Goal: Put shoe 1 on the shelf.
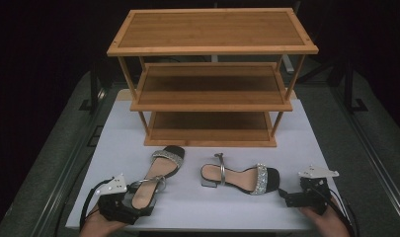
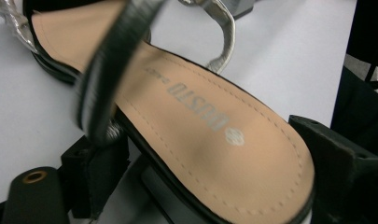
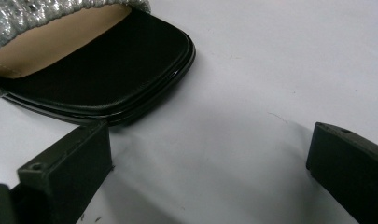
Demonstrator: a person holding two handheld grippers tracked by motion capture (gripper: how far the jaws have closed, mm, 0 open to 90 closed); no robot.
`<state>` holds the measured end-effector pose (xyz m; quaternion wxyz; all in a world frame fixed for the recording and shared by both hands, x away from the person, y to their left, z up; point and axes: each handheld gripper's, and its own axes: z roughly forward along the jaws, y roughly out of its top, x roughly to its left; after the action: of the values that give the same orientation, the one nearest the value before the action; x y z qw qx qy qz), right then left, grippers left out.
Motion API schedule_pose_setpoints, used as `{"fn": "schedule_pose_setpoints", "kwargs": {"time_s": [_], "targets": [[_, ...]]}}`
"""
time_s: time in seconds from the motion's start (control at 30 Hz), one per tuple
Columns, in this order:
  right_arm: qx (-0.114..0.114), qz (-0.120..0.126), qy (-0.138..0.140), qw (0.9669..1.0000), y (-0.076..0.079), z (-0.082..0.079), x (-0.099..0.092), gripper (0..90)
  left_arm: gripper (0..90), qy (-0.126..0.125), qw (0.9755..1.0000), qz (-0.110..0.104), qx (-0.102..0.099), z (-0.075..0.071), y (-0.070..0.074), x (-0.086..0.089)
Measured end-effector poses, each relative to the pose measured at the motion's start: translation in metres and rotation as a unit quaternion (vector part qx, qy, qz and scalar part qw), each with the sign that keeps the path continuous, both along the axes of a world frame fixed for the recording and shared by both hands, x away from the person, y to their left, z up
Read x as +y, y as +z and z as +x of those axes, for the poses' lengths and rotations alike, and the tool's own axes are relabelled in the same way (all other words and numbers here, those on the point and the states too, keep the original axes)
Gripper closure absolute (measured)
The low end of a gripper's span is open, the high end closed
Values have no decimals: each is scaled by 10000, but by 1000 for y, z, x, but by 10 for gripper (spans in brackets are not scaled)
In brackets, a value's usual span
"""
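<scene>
The three-tier wooden shoe rack [image 1: 212, 79] stands at the far edge of the white worktop [image 1: 118, 133], and all its shelves are bare. Both heeled sandals lie in front of it. The left sandal [image 1: 155, 177] lies near the front left corner, toe pointing at the rack, its heel end between the jaws of the left tongs [image 1: 133, 210], which stand spread on either side of the insole; whether they press it I cannot tell. The right sandal [image 1: 239, 177] lies crosswise near the middle, its black toe just beside the right tongs [image 1: 286, 198], which gape wide at the front right edge, touching nothing. Bare worktop separates the sandals and rack.
</scene>
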<state>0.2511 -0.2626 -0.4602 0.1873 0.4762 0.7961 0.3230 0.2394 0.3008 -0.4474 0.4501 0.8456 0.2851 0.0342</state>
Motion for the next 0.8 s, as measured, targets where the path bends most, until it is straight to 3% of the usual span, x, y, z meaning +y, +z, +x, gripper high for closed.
{"fn": "schedule_pose_setpoints", "kwargs": {"time_s": [0.3,0.6,0.8], "targets": [[-3,0,0,10000,0,0,0,0,170,23,10000,-11,-29,0,1,0],[0,2,1,10000,0,0,0,0,249,202,9988,-435,-18,-1,7,9],[-2,2,0,10000,0,0,0,0,249,240,9981,-561,-95,-1,11,10]]}}
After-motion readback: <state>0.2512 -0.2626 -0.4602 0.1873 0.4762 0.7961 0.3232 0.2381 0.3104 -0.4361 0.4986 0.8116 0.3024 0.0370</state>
